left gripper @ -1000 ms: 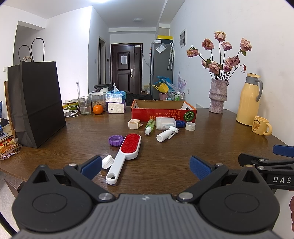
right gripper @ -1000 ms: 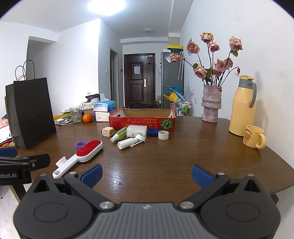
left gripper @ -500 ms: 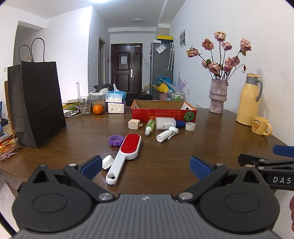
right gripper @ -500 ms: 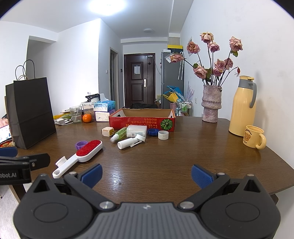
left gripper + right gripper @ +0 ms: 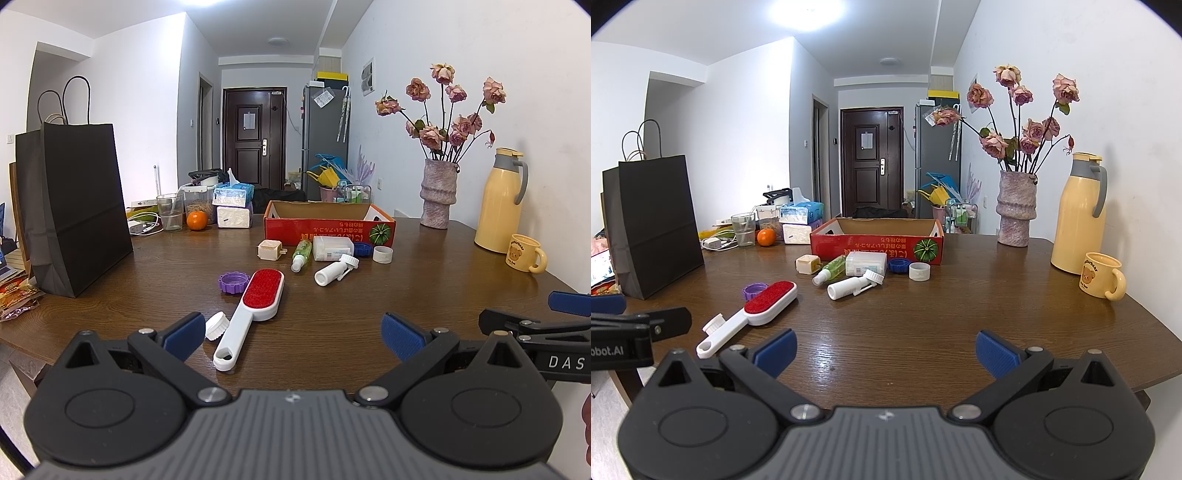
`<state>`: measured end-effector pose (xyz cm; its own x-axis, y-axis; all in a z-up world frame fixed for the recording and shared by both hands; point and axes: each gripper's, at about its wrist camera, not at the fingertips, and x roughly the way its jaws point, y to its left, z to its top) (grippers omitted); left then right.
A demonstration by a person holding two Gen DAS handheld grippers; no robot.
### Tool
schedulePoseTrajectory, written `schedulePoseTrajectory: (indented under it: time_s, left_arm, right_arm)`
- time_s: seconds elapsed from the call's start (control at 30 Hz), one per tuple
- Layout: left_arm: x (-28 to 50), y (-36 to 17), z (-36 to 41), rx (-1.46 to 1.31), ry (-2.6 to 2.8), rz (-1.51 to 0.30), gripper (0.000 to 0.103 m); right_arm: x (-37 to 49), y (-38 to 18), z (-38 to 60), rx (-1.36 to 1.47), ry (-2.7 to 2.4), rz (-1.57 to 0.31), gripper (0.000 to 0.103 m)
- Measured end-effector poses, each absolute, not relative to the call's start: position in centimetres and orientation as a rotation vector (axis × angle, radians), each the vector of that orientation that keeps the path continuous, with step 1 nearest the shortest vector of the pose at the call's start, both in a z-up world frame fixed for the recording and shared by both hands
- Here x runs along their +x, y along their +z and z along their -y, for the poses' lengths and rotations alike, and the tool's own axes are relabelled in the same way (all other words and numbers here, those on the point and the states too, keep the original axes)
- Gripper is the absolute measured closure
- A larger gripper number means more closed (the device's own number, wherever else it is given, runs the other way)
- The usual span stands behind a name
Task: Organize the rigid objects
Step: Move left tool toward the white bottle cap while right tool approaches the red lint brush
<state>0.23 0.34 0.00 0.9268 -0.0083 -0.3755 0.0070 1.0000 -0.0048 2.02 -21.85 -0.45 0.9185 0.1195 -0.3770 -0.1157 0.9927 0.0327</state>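
Since nothing on the dark wooden desk (image 5: pixel 369 295) has shifted over the last second, the sorting has evidently not begun.

Left gripper (image 5: pixel 293 332): jaws spread wide, empty, poised at the near edge, unmoved.
Right gripper (image 5: pixel 885 349): likewise spread and empty, beside it.

Loose items, all outside the red cardboard box (image 5: pixel 328 225):
- white lint brush with red pad (image 5: pixel 255 306), nearest the left gripper
- small white ridged cap (image 5: pixel 216 325), touching the brush handle
- purple screw lid (image 5: pixel 232 282)
- green spray bottle (image 5: pixel 301 253)
- white nozzle bottle (image 5: pixel 334 269)

Judgement: the brush looks the likeliest first pick.
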Motion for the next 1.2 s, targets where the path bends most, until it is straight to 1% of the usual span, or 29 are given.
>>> schedulePoseTrajectory:
  time_s: [0.5,0.93,1.2]
  left_arm:
    - [0.6,0.2,-0.4,-0.006,0.001,-0.399,0.000]
    - [4.2,-1.7,-2.3,-0.035,0.045,-0.468,0.000]
    - [6.0,-1.9,-3.6,-0.041,0.068,-0.493,0.000]
  right_arm:
    - [2.4,-0.5,21.8,0.003,0.128,-0.398,0.000]
    - [5.6,-1.6,21.0,-0.008,0.151,-0.442,0.000]
    - [7.7,-2.0,19.7,-0.022,0.177,-0.467,0.000]
